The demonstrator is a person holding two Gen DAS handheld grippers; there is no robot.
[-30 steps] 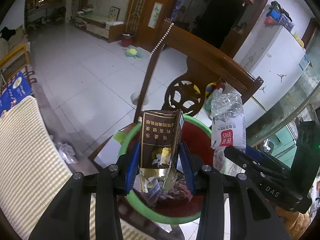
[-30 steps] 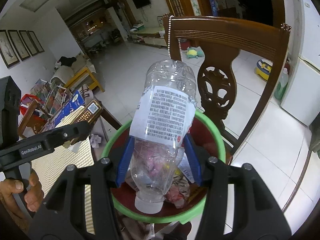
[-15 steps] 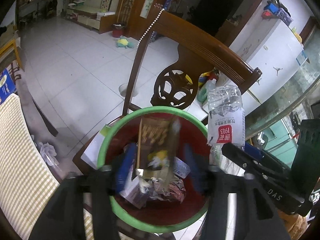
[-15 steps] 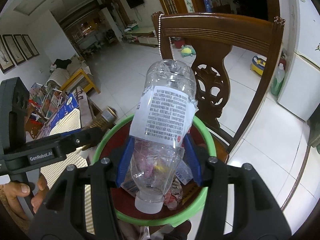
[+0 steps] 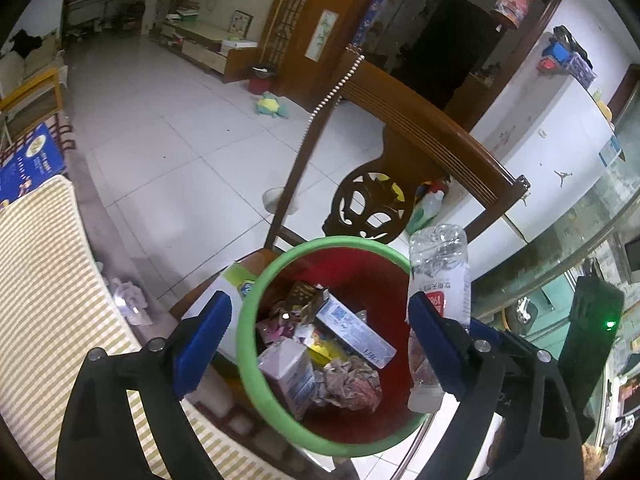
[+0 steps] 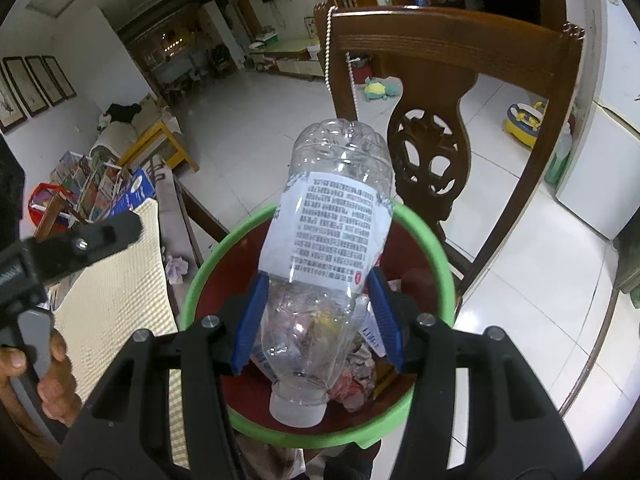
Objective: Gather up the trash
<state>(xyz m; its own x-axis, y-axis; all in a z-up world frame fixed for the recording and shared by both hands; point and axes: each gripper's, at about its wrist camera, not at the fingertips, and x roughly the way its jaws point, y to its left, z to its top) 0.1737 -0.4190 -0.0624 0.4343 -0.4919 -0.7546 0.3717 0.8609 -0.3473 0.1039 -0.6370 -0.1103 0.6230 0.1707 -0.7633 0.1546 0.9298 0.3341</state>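
Left gripper: jaws spread wide, nothing between the blue pads. It hangs above the green-rimmed red bin, with the bin's opening showing in the gap between the pads.

Right gripper: jaws closed on a clear plastic bottle. The bottle is held upside down, white cap lowest, base pointing up and away. The blue pads clamp the bottle just below its white printed label, on the shoulder part toward the cap. The cap end sits over the near rim of the bin; the bottle's body is tilted over the bin's opening. In the left wrist view the same bottle appears at the bin's right rim.

Bin contents, left wrist view: a dark gold-printed carton, a white and blue box, a pale carton and crumpled paper, all lying inside on the red bottom.

The bin stands on the seat of a wooden chair, whose carved back rises behind it. A checked cloth covers the surface at the left.
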